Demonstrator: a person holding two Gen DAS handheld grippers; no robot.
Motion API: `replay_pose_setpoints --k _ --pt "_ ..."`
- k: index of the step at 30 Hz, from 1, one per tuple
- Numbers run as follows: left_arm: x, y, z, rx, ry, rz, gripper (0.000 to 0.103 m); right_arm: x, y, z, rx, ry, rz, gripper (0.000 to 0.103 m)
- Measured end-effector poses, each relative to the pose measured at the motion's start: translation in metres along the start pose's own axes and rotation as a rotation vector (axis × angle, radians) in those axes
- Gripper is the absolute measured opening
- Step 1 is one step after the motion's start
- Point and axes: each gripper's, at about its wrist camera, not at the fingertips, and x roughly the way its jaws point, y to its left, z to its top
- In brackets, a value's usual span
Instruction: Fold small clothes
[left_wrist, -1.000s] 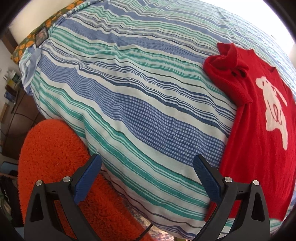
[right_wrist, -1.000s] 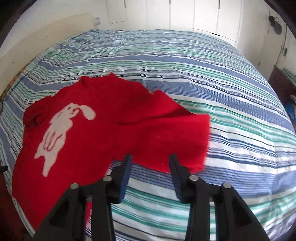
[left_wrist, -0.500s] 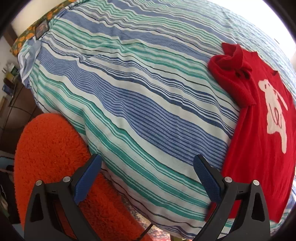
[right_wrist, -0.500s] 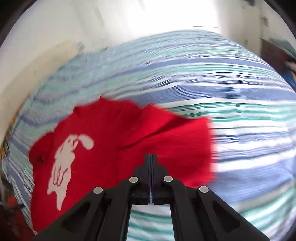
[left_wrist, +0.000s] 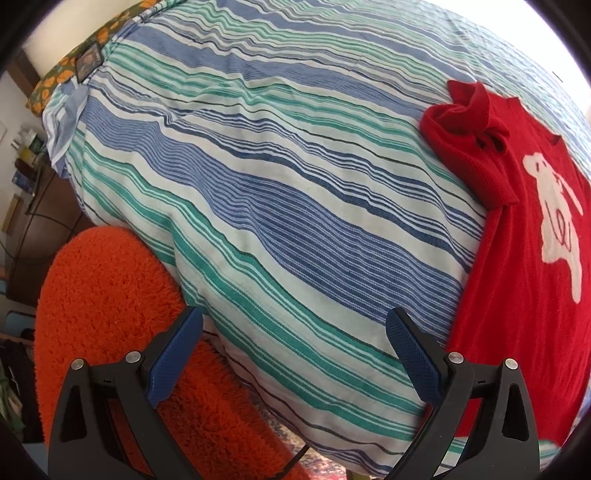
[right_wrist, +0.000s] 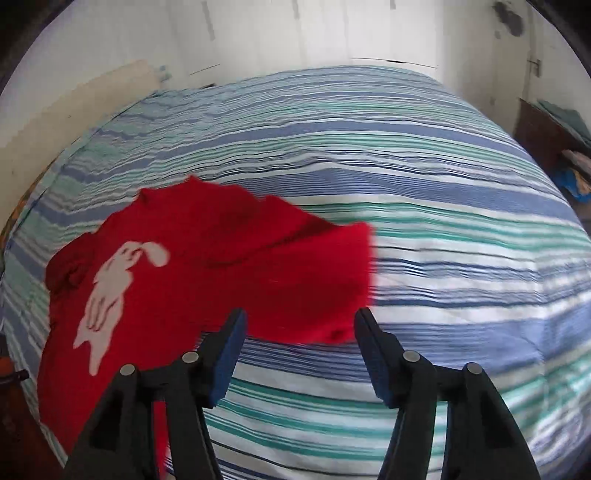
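1. Left wrist view: your left gripper stands with its jaws wide apart and nothing between them; the blue pads hang over the near edge of the striped bedcover; the red sweater lies flat on the cover at the right side of the view, beyond the right-hand finger; its near sleeve is bunched and folded in toward the collar; the white rabbit motif faces up; an orange shaggy rug shows below the bed at the lower left; a patterned pillow edges the far upper left corner.

2. Right wrist view: your right gripper has its jaws opening, with only the cover in the gap between them; the red sweater lies on the striped bedcover just ahead and to the left of the fingertips; its lower hem corner sits just beyond the gap, apparently not touched by either pad; the white rabbit motif sits at the left of the garment; the picture is slightly blurred; a white wall rises behind the bed.
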Motion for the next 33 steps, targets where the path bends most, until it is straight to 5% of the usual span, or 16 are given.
replay_pose_setpoints --k 3,6,8,18,25,33 --pt "0.001 0.003 0.001 -0.012 0.005 -0.014 0.100 0.045 0.038 0.014 -0.054 0.043 0.032 0.037" --pt "0.001 0.004 0.001 -0.011 0.003 -0.020 0.100 0.078 0.033 0.011 -0.005 0.089 0.041 0.034" --pt "0.002 0.004 0.002 -0.006 0.008 -0.016 0.100 0.092 0.029 0.010 0.016 0.119 0.035 0.012" --pt "0.008 -0.004 0.002 0.021 0.019 0.010 0.100 0.038 -0.045 -0.004 0.321 0.024 0.232 0.003" --pt "0.005 0.003 0.002 -0.002 0.017 -0.015 0.100 0.008 -0.074 -0.006 0.355 -0.039 0.153 0.003" --pt "0.008 -0.002 0.002 0.018 0.019 -0.007 0.100 -0.073 -0.208 -0.048 0.534 -0.101 -0.091 0.004"
